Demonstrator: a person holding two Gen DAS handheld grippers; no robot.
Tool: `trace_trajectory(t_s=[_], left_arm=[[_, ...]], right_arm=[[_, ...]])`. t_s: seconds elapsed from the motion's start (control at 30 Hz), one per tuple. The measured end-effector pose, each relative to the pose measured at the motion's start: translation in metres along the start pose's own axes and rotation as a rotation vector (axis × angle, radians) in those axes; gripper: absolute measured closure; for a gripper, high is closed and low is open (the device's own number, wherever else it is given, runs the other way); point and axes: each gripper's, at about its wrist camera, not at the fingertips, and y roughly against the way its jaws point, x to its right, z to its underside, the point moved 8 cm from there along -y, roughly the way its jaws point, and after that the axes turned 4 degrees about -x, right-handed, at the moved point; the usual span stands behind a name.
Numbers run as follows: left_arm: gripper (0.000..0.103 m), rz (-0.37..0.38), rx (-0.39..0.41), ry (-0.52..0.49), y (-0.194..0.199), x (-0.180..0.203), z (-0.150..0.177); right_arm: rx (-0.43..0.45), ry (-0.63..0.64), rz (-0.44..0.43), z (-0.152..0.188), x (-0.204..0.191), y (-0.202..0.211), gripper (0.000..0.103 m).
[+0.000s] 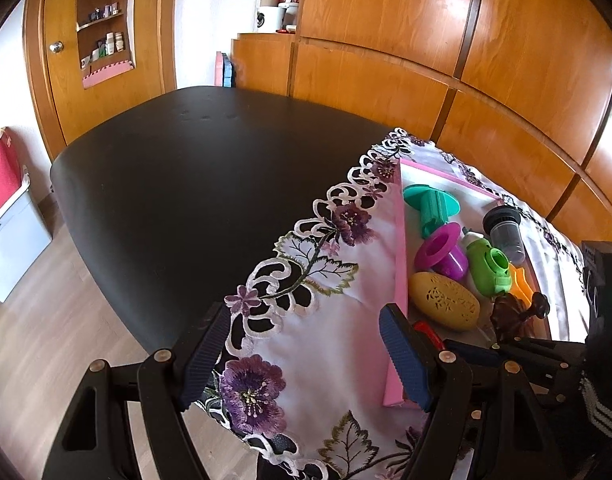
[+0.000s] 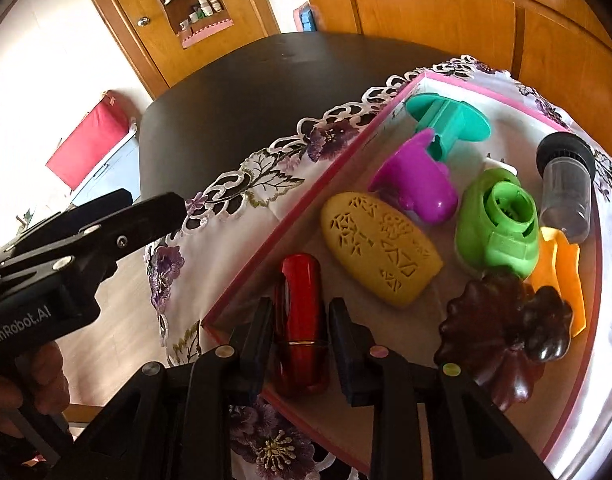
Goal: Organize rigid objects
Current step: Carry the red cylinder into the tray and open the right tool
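Observation:
A pink-rimmed tray [image 2: 290,216] on a floral cloth holds several rigid objects: a teal spool [image 2: 449,124], a purple piece [image 2: 417,184], a yellow carved oval [image 2: 377,248], a green piece [image 2: 501,220], a dark wooden flower [image 2: 501,332], an orange piece [image 2: 561,276] and a grey bottle [image 2: 565,184]. My right gripper [image 2: 302,340] straddles a red cylinder [image 2: 300,288] lying in the tray's near corner, with small gaps to both pads. My left gripper [image 1: 302,360] is open and empty over the cloth, beside the tray's left rim [image 1: 399,280].
The black table [image 1: 194,184] stretches bare to the left of the floral cloth [image 1: 317,320]. Wooden cabinets [image 1: 465,60] stand behind. A red and grey box [image 1: 10,216] sits on the wood floor at the left.

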Motion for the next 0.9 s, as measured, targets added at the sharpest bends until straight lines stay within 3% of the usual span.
trace_trajectory(t_s=[0.17,0.5,0.63,0.9], left_arm=[[0.026,-0.001,0.004,-0.003,0.001,0.001,0.000],[0.026,0.000,0.013,-0.006,0.005,0.004,-0.001],[0.026,0.002,0.014,-0.008,0.006,0.005,0.000],[0.026,0.028,0.014,-0.046,0.009,0.022,0.004]], right_arm=[[-0.011,-0.014,-0.006,0.004,-0.001,0.000,0.074],[0.034,-0.002,0.078,0.009,0.001,0.015,0.072],[0.089,-0.032,0.090,0.011,0.005,0.033,0.071],[0.222,-0.076,0.218,0.008,0.020,0.070,0.065]])
